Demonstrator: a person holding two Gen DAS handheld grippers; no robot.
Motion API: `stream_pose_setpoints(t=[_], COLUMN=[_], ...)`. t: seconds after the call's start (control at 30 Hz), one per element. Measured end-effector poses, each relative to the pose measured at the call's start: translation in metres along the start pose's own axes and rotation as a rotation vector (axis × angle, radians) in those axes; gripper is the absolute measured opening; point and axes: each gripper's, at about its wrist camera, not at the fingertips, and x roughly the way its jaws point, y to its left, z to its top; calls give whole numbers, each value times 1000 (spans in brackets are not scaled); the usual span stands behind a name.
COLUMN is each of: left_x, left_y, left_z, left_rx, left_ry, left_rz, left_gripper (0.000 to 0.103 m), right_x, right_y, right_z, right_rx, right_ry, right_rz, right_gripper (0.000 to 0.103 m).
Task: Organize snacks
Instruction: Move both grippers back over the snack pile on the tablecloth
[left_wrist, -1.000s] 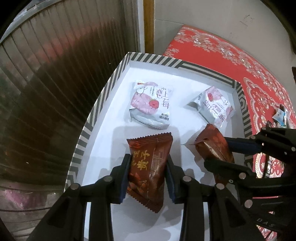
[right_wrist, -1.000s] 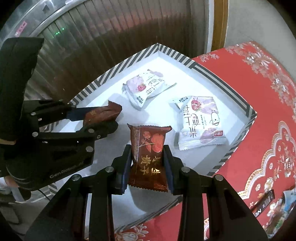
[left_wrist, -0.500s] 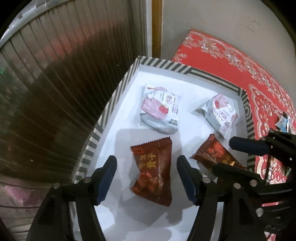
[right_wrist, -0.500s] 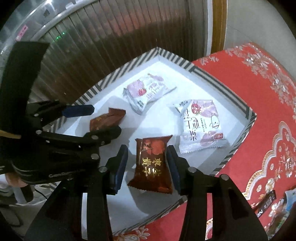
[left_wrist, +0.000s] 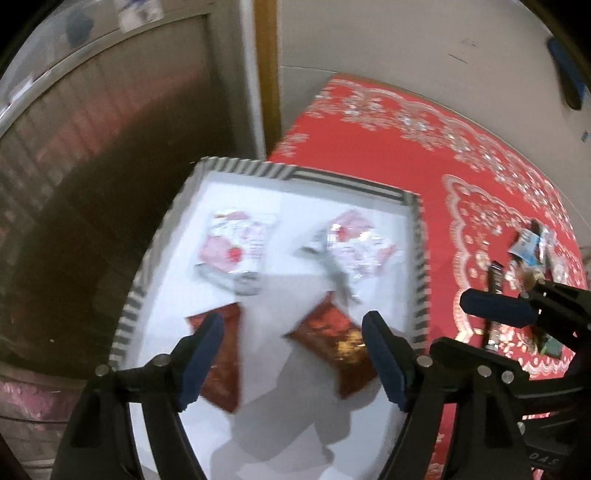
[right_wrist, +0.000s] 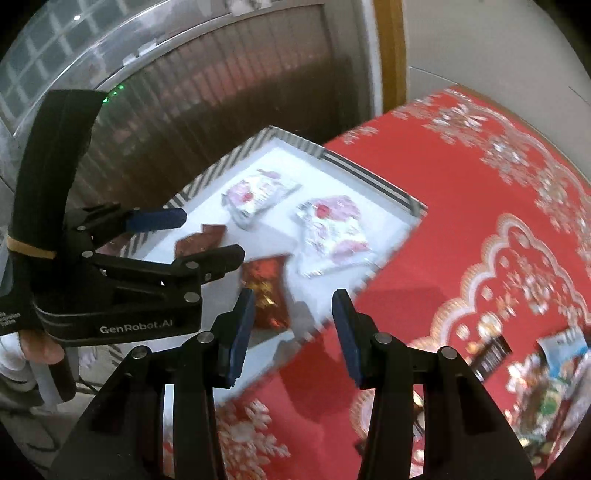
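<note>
1. My left gripper is spread wide, its jaws having just been opening, nothing pinched between them; the pads hang above the tray.
2. My right gripper is spread too, less wide, and empty; its pads touch nothing.
3. Striped-rim white tray sits on the red patterned table, at the table's edge.
4. Four snack packs lie flat in the tray. Left red pack lies at 7 o'clock in the left wrist view, partly behind my left finger.
5. Right red pack lies at 5 o'clock of the tray, tilted, apart from the left one.
6. Left pink-white pack lies at 11 o'clock, right pink-white pack at 1 o'clock; apart from each other.
7. Loose snack pile sits on the table at 4 o'clock in the right wrist view, well apart from the tray.
8. Both views are blurred, so I can't read the labels.
</note>
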Motion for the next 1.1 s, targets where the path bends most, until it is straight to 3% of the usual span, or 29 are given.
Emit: stream_pose_setpoints(t=[0.6, 1.1], left_x=[-4, 11], left_y=[-123, -183], left_z=[8, 6], left_rx=[210, 299], left_ry=[-1, 46], left_rz=[-103, -142], left_gripper=[79, 79], right_x=[-69, -111], right_y=[-92, -163], right_z=[-77, -147], right_rx=[235, 442], right_ry=[-45, -56], right_rz=[-132, -237], right_gripper=[43, 43])
